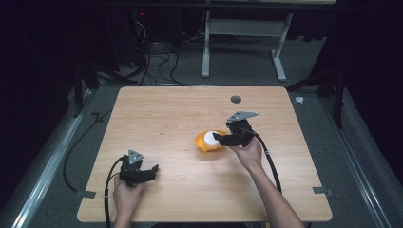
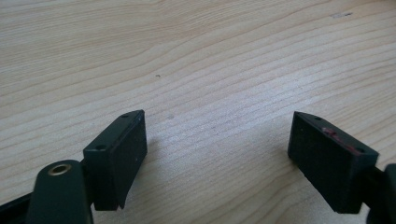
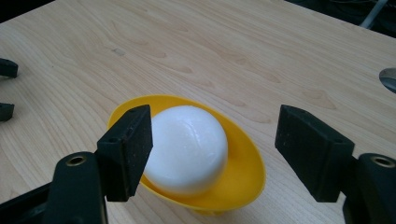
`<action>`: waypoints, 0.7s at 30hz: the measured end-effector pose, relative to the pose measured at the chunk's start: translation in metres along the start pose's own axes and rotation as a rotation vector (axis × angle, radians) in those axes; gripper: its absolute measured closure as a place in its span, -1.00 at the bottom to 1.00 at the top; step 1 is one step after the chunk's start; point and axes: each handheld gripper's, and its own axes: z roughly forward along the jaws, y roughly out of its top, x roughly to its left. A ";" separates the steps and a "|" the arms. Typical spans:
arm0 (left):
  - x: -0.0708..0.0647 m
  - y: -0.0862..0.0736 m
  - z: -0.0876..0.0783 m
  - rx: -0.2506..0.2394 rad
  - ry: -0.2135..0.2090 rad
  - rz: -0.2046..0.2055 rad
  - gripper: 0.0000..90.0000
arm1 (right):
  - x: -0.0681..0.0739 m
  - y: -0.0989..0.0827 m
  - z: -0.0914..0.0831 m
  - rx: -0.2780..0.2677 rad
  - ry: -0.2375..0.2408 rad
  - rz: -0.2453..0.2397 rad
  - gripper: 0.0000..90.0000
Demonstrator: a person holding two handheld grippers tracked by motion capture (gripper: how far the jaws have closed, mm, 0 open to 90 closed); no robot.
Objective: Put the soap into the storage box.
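A yellow bowl point(image 1: 205, 144) sits near the middle of the wooden table point(image 1: 166, 109), with a white rounded object point(image 1: 210, 138) lying in it. In the right gripper view the bowl point(image 3: 238, 179) and the white object point(image 3: 189, 147) lie just ahead of the jaws. My right gripper point(image 3: 215, 149) stands open, its jaws on either side of the white object without touching it; in the high view it point(image 1: 221, 138) is at the bowl's right rim. My left gripper point(image 1: 151, 172) rests open near the front left, over bare wood point(image 2: 217, 140).
A small grey round disc point(image 1: 235, 99) is set in the table near its far edge. Beyond the table stand a white metal frame point(image 1: 247, 28) and loose cables point(image 1: 157, 57) on the grey floor. Tape tabs point(image 1: 323, 191) mark the front corners.
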 end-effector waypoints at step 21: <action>0.000 0.000 0.000 0.000 0.000 0.000 -0.55 | -0.014 -0.004 -0.026 -0.042 -0.033 0.021 -0.36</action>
